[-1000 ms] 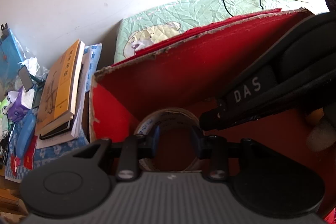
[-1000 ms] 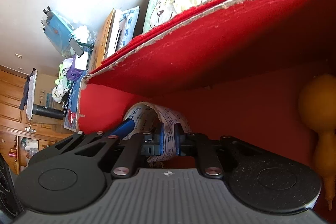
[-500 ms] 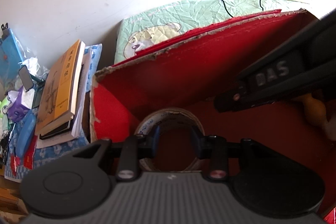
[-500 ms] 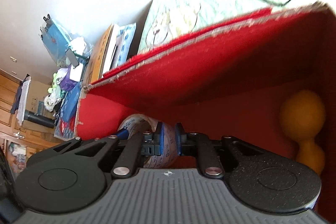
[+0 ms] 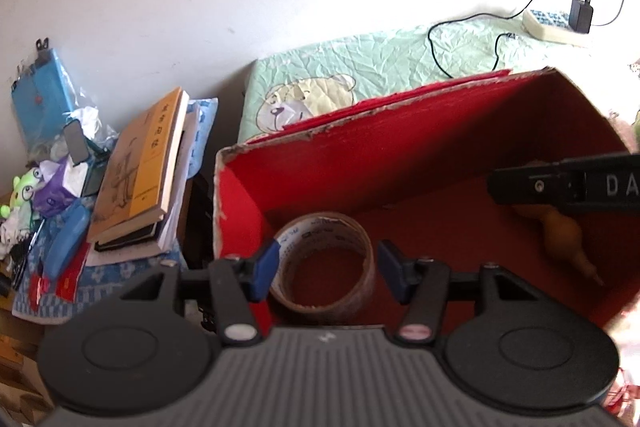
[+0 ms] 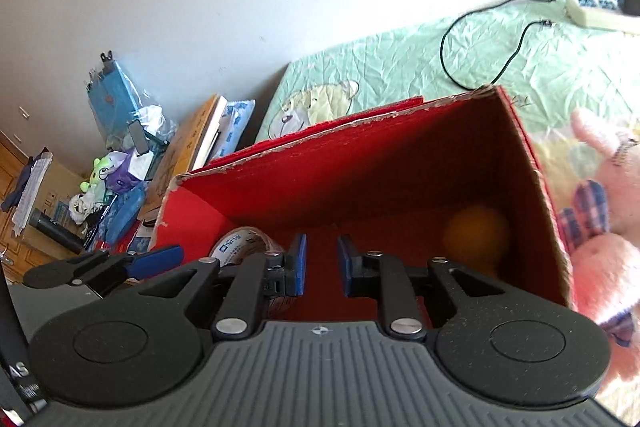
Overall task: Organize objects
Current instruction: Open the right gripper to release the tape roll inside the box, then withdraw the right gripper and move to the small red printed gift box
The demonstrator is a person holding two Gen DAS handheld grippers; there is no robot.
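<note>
A brown tape roll (image 5: 324,263) lies flat in the near left corner of the red cardboard box (image 5: 400,155). My left gripper (image 5: 328,273) hovers over it with its jaws opening. The blue pads (image 5: 266,269) stand either side of the roll, and a thin gap shows at the right pad. My right gripper (image 6: 322,265) is above the box (image 6: 360,167), its jaws opening with nothing between them. From the right wrist view the roll (image 6: 240,247) shows just left of those pads. One right finger (image 5: 560,183) crosses the left wrist view.
An orange gourd-shaped thing (image 5: 560,231) lies in the box's right part. A pink plush rabbit (image 6: 600,227) sits right of the box. Stacked books (image 5: 140,163) and clutter stand at the left. A power strip (image 5: 552,25) with cables lies on the green sheet (image 5: 360,67) behind.
Both grippers have lifted back from the box. The right pads let go of the roll's wall and parted. The left pads spread wider than the roll.
</note>
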